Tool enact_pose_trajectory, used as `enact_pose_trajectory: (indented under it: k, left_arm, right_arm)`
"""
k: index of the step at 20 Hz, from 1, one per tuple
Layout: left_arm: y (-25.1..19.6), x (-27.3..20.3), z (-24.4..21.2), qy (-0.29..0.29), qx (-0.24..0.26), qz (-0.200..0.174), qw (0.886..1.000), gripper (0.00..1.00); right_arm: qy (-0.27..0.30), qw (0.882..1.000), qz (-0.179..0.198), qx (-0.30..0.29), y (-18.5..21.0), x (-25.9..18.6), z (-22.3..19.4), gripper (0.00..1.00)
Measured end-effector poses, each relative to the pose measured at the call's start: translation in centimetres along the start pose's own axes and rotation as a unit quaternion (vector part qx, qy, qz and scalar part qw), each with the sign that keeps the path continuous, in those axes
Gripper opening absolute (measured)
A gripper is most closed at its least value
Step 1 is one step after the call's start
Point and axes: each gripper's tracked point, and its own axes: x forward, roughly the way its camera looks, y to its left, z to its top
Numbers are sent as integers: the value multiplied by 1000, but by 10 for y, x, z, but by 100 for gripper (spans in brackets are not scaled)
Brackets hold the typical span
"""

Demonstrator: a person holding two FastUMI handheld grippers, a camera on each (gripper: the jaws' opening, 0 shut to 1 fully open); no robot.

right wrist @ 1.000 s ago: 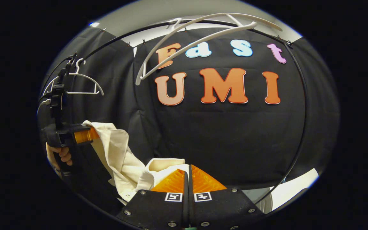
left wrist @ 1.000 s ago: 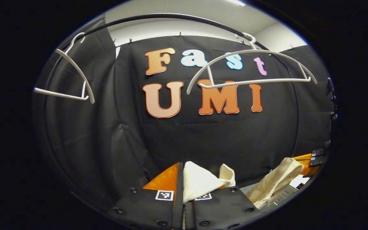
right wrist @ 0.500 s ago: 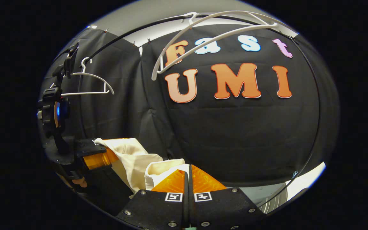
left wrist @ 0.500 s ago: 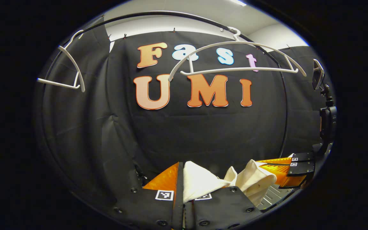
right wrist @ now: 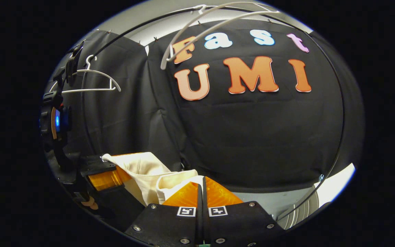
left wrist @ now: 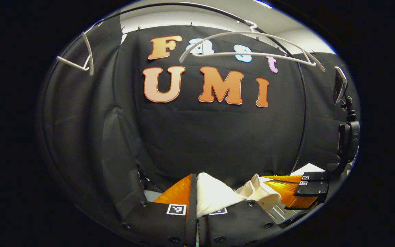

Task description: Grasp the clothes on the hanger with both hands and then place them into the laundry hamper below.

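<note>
A cream garment (left wrist: 214, 197) is off the hangers and bunched low between the two grippers. My left gripper (left wrist: 194, 187) is shut on one end of it, with the cloth spilling over its right finger. In the right gripper view my right gripper (right wrist: 202, 188) is shut on another fold of the garment (right wrist: 175, 181). The right gripper (left wrist: 288, 188) appears close by at the lower right of the left gripper view. The left gripper (right wrist: 110, 174) sits at the lower left of the right gripper view, cloth draped from it. A bare white hanger (left wrist: 252, 53) hangs overhead.
A second bare white hanger (right wrist: 89, 82) hangs further left on the curved black rail (right wrist: 129, 29). A grey ribbed surface (right wrist: 298, 216) lies low at the right, beside a pale floor strip (right wrist: 334, 183). The black cloth wall stands close ahead.
Both grippers have come down with the garment in them, so the hangers now sit higher in each view. The two grippers have drawn closer together and the cloth between them has bunched.
</note>
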Motion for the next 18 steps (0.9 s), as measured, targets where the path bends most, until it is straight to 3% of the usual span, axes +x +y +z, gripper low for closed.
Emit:
enact_pose_trajectory:
  k: [9, 18]
  left_arm:
    - [3, 29, -137, 119, -49, 1, 992, 11]
    - [-3, 51, -294, 256, -105, 19, 961, 12]
  right_arm:
    - [86, 995, -43, 30, -60, 22, -125, 0]
    - [182, 976, -85, 82, -102, 47, -263, 0]
